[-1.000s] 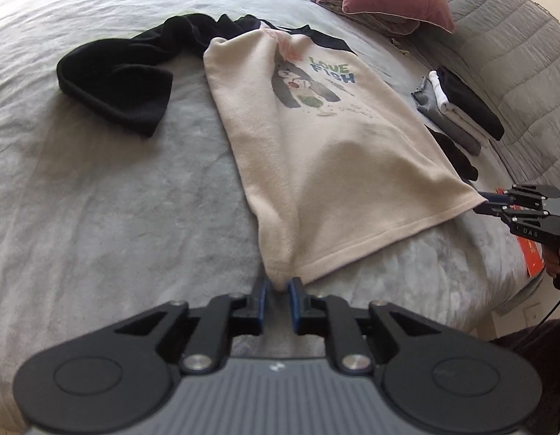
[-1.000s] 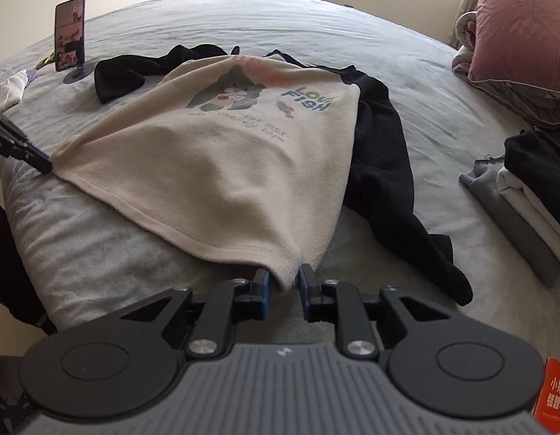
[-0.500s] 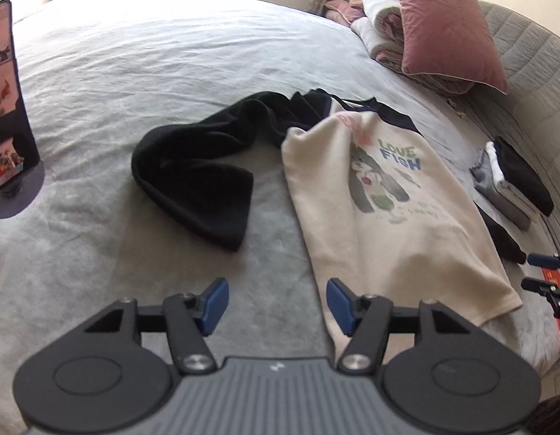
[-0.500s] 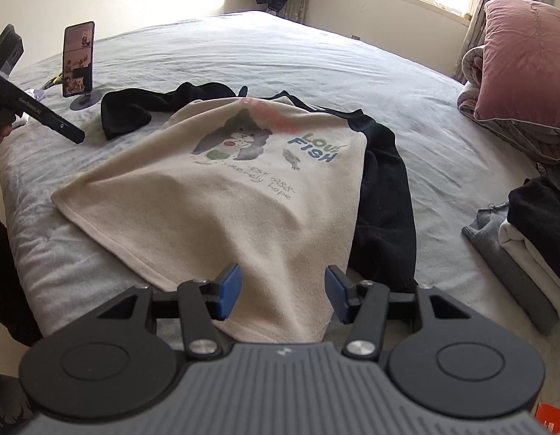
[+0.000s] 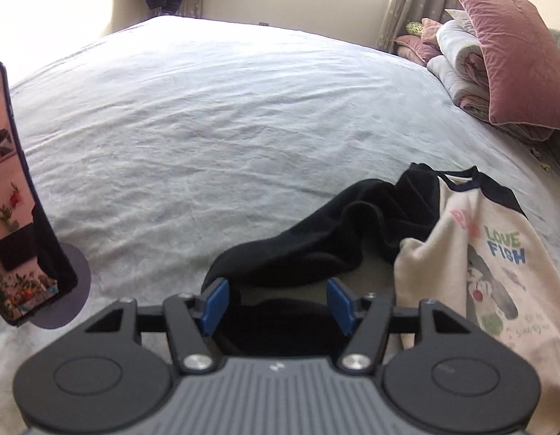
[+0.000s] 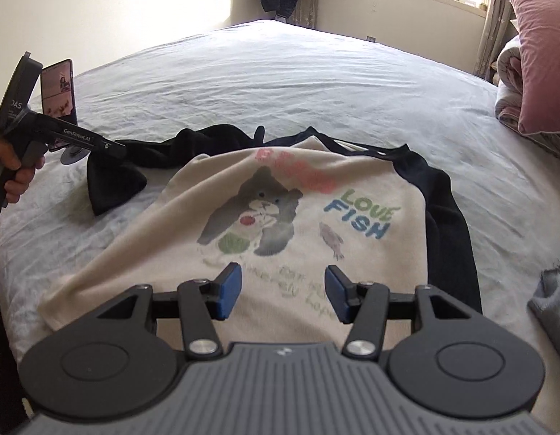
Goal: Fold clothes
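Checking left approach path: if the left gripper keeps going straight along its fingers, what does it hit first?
Most likely the black sleeve: the open left gripper points down at its cuff end, nothing between the jaws. Depth is uncertain.

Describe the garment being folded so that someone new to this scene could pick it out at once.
On the wide grey bed, look near its front edge. The shirt lies spread flat there, cream-bodied with black sleeves. Unlike the plain clothes nearby, it has a cat print and the words LOVE FISH.

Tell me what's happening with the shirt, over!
Left gripper open, over the black sleeve. Right gripper open, above the cream shirt. Shirt flat on bed, unfolded. Nothing in the way.
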Motion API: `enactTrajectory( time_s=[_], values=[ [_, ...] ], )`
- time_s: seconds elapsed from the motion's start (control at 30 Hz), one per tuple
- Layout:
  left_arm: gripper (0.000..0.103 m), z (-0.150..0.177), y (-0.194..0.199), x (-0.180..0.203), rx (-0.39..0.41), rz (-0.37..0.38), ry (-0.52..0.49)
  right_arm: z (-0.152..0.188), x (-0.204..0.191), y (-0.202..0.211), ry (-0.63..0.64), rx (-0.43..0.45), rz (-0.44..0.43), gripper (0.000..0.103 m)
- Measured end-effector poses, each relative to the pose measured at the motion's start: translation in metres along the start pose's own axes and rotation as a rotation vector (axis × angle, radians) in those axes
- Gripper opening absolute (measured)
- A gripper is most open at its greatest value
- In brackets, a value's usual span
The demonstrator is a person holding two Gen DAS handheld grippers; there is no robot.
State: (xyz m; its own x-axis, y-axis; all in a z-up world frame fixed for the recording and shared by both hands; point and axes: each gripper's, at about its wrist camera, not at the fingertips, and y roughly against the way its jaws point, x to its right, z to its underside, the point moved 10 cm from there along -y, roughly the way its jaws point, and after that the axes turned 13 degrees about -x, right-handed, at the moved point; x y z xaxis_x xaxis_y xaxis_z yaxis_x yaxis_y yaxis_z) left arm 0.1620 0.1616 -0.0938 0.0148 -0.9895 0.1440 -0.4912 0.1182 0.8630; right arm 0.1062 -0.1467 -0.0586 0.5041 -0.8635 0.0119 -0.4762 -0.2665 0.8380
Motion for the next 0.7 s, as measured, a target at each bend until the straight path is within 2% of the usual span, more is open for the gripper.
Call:
enactTrajectory(
  time_s=[0.1, 0.17, 0.3, 0.43, 0.7],
  values=[
    [0.059, -0.013, -0.010, -0.001, 0.008, 0.013, 0.016, -0.032, 0.000, -0.019, 0.013, 0.009, -0.003, 0.055],
    [0.058, -0.017, -0.017, -0.002, 0.012, 0.006, 0.012, -0.055, 0.002, -0.033, 0.007, 0.017, -0.007, 0.055],
    [0.050, -0.022, -0.032, 0.000, 0.005, -0.015, -0.025, -0.096, 0.010, -0.062, -0.009, 0.031, 0.006, 0.055],
    [0.048, -0.027, -0.039, -0.005, 0.004, -0.023, -0.023, -0.130, 0.021, -0.089, -0.015, 0.030, 0.023, 0.055],
    [0.046, -0.049, -0.030, -0.017, 0.057, -0.017, 0.010, -0.174, 0.033, -0.140, 0.022, -0.026, 0.062, 0.055]
  ],
)
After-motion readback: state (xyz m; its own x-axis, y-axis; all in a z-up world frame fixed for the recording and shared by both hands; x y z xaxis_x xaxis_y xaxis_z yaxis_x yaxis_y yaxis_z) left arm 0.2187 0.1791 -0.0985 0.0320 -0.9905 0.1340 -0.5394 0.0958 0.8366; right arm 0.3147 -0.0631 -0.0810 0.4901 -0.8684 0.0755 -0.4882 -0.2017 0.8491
